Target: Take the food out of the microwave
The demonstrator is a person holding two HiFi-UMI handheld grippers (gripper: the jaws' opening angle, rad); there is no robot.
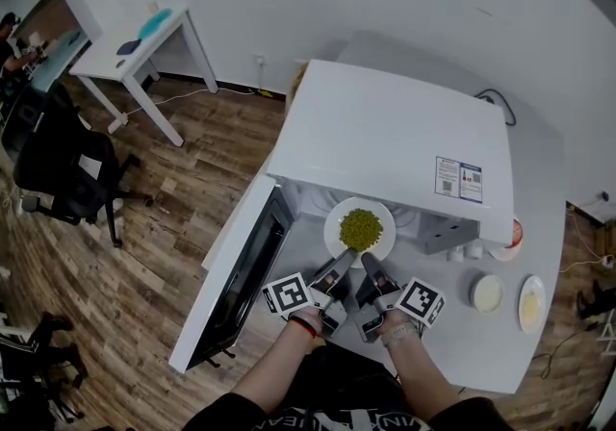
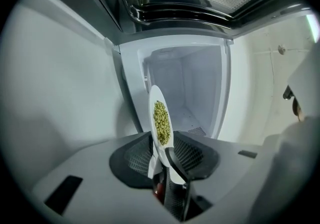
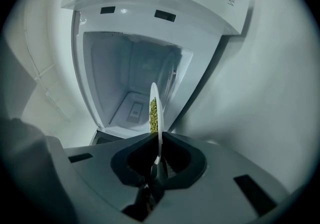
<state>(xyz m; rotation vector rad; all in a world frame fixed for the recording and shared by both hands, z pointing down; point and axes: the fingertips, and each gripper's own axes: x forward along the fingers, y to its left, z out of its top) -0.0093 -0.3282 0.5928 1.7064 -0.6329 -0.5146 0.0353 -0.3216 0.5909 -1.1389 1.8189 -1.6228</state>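
Plate (image 1: 383,217) of green peas (image 1: 361,228) sits just outside the mouth of the open microwave (image 1: 395,145), its near rim toward the person; whether it rests on the table (image 1: 462,347) I cannot tell. The right gripper (image 1: 369,262) is clamped on that rim; the left gripper (image 1: 346,257) has its jaws spread, with the rim between them but unpinched. It seems best to hold the plate level and confirm support before the right lets go. The swung-open door (image 1: 241,270) hems the left side; two small dishes (image 1: 488,292) lie well off to the right; bare tabletop shows nearer the person.
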